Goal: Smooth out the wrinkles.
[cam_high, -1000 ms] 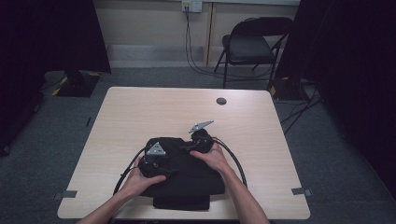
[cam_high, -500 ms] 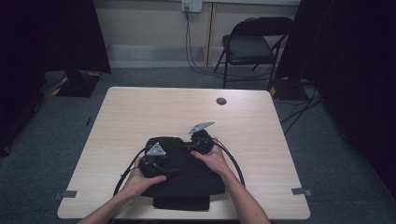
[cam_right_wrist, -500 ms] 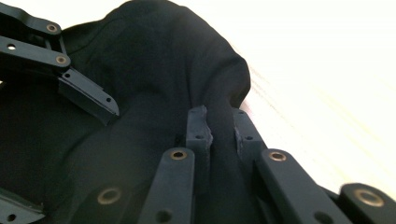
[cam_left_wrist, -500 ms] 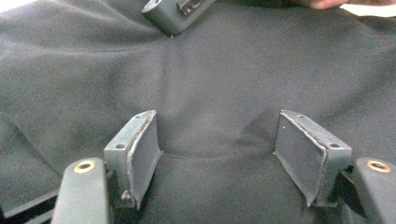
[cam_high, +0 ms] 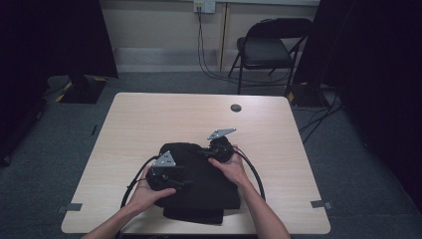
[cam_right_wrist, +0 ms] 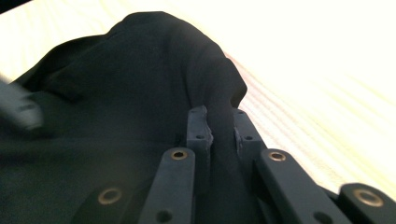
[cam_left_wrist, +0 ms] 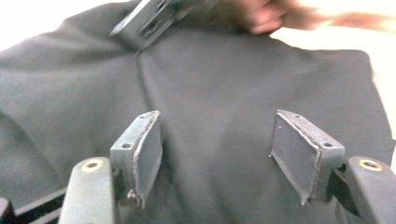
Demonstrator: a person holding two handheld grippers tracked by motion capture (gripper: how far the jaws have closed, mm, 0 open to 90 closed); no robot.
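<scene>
A black cloth [cam_high: 199,191] lies crumpled on the near half of the light wooden table [cam_high: 149,119]. My left gripper [cam_high: 185,182] hovers over the cloth's left side. Its jaws [cam_left_wrist: 217,135] stand open above the flat fabric [cam_left_wrist: 224,79] with nothing between them. My right gripper [cam_high: 203,149] is at the cloth's far edge, and its jaws have just been closing. They are now shut [cam_right_wrist: 219,119] on a raised fold of the cloth [cam_right_wrist: 205,60]. The right gripper [cam_left_wrist: 154,18] also appears blurred at the top of the left gripper view.
A small dark round cap [cam_high: 236,107] sits in the tabletop towards the far edge. A folding chair [cam_high: 271,47] and wall cables stand beyond the table. Gripper cables [cam_high: 254,174] loop around both sides of the cloth.
The high view shows hardly any difference. Both hands stay at the cloth, and the left one has shifted very slightly.
</scene>
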